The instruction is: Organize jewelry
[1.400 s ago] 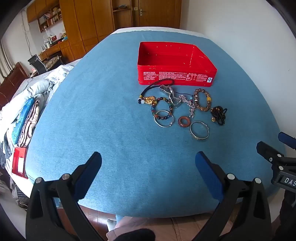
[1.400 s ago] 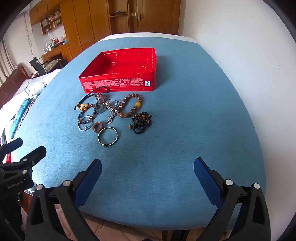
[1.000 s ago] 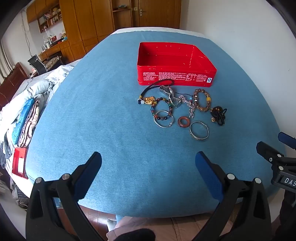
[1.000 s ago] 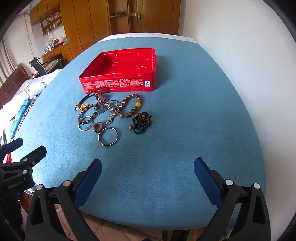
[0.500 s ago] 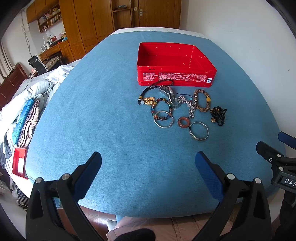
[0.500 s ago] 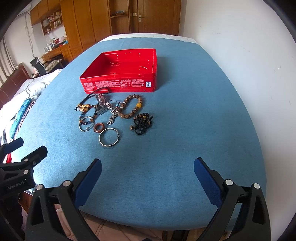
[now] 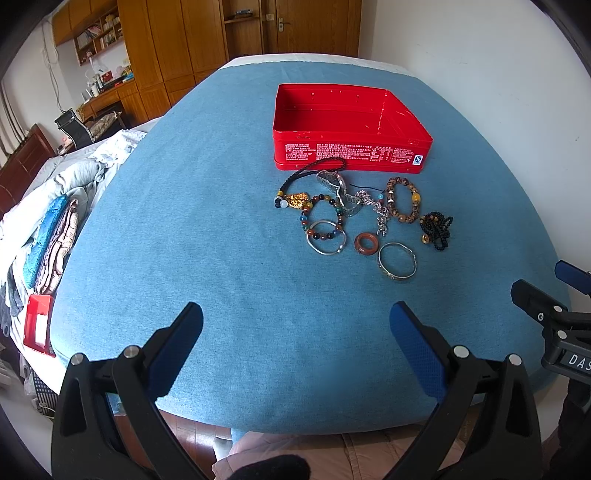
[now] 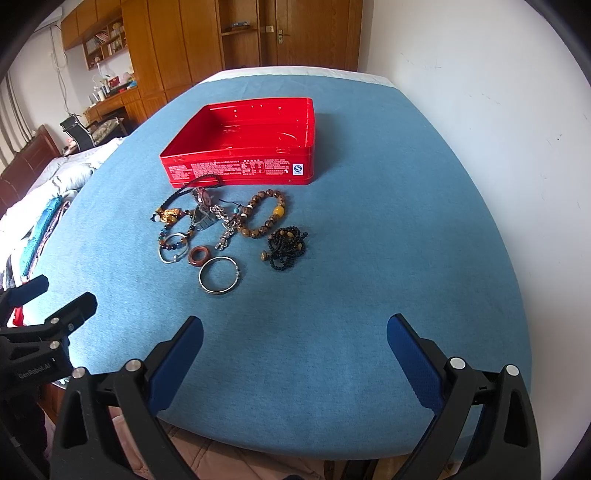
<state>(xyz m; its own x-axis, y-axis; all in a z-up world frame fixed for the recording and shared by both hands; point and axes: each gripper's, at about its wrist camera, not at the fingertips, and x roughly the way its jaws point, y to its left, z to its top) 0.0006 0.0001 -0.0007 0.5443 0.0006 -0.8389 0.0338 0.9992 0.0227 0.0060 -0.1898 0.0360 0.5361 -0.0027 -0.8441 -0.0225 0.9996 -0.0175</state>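
Both my grippers, left (image 7: 295, 332) and right (image 8: 295, 343), gape wide; the tangled bracelets (image 8: 225, 225) mid-frame could snag together when lifted toward the red tin (image 8: 243, 171).

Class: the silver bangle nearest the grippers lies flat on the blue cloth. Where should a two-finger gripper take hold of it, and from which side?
Probably pinch the silver bangle's near rim from above, one finger inside the ring, one outside. It lies flat and open, apart from the red ring, and its near side faces bare cloth.

Blue-covered bed (image 7: 207, 206) against white wall (image 7: 480, 55); wooden wardrobes (image 7: 177, 40), door (image 7: 314, 26), bookshelf (image 7: 99, 40), folded bedding (image 7: 55, 206) at left
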